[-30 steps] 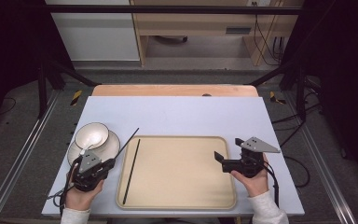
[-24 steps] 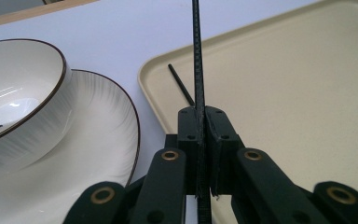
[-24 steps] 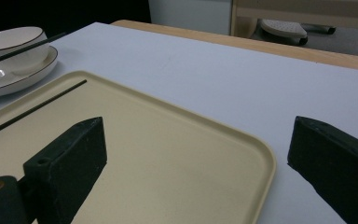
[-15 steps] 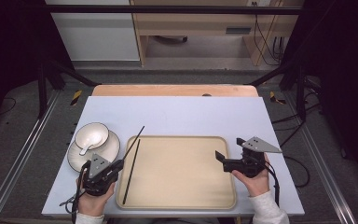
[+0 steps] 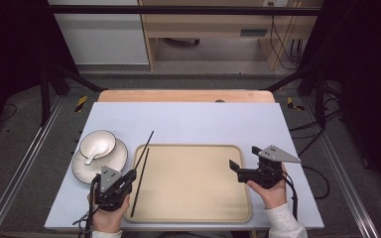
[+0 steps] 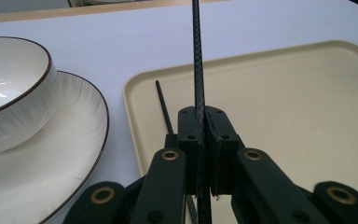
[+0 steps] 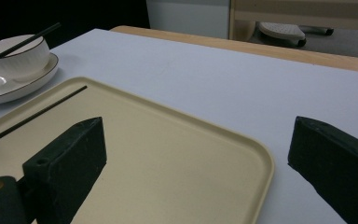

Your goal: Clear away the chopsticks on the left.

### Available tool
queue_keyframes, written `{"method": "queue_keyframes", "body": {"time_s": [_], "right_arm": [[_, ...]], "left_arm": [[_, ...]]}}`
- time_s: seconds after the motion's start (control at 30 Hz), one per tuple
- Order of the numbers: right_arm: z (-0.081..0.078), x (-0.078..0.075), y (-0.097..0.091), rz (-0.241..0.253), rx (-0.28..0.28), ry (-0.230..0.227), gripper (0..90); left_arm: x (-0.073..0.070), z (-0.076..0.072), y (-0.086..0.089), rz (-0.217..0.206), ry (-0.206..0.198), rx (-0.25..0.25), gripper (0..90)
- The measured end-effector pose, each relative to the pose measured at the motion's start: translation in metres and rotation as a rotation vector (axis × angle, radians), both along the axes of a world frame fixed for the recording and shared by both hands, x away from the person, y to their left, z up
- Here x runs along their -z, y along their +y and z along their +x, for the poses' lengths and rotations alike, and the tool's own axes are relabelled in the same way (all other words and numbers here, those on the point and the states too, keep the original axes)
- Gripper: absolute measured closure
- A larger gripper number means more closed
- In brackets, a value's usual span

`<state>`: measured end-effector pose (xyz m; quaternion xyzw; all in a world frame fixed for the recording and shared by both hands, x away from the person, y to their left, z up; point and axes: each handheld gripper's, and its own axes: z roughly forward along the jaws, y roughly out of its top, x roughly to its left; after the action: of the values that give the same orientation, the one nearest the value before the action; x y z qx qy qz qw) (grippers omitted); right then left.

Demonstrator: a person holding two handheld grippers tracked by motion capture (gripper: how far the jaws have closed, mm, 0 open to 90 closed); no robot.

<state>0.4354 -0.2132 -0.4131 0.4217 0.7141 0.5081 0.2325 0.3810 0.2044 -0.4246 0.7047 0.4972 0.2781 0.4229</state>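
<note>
Behind the bench (image 5: pixel 188 119) stand a pale cabinet and a wooden shelf unit, with dark floor to either side. On the bench's near half lies a beige tray (image 5: pixel 193 208), and at the tray's left edge one black chopstick (image 5: pixel 140 183) already rests flat inside the rim. My left claw (image 5: pixel 129 176) is clamped on the second chopstick (image 5: pixel 146 144) — in the left gripper view the jaws press it between them, the stick (image 6: pixel 198 60) running straight out past the tips, above the tray's left rim and the bench beyond. It hangs just beside its mate, tilted a little off parallel.

My right claw (image 5: pixel 234 167) stands wide apart with nothing in it, hovering over the tray's right edge.

By my reading the job is about half done: one stick placed, one in the grip and nearly lined up. What is left is to lay it beside the first and let go. Whether the white bowl (image 5: pixel 97 145) with its spoon (image 5: pixel 95 153), sitting on the plate (image 5: pixel 116 161) near the bench's left edge, is to follow onto the tray, I cannot tell.
</note>
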Motion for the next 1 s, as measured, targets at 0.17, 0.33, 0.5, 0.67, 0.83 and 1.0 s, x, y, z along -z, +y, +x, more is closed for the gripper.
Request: {"method": "queue_keyframes", "body": {"time_s": [0.17, 0.33, 0.5, 0.67, 0.83, 1.0], "right_arm": [[-0.001, 0.0, 0.001, 0.011, -0.007, 0.002, 4.5], [-0.001, 0.0, 0.001, 0.011, -0.008, 0.004, 4.5], [-0.001, -0.001, 0.0, 0.008, -0.003, 0.001, 4.5], [0.0, 0.0, 0.0, 0.007, -0.003, 0.001, 4.5], [0.0, 0.0, 0.001, 0.004, 0.0, 0.006, 4.5], [0.0, 0.002, 0.002, -0.002, -0.002, 0.012, 4.5]], "left_arm": [[0.001, -0.005, -0.011, -0.024, -0.022, -0.056, 85.3], [0.006, -0.01, -0.013, -0.028, -0.024, -0.065, 85.3], [0.018, -0.014, -0.013, -0.072, -0.032, -0.099, 85.3], [0.027, -0.016, -0.017, -0.093, -0.033, -0.117, 85.3], [0.039, -0.019, -0.018, -0.114, -0.02, -0.134, 85.3], [0.047, -0.019, -0.023, -0.112, -0.009, -0.136, 85.3]]}}
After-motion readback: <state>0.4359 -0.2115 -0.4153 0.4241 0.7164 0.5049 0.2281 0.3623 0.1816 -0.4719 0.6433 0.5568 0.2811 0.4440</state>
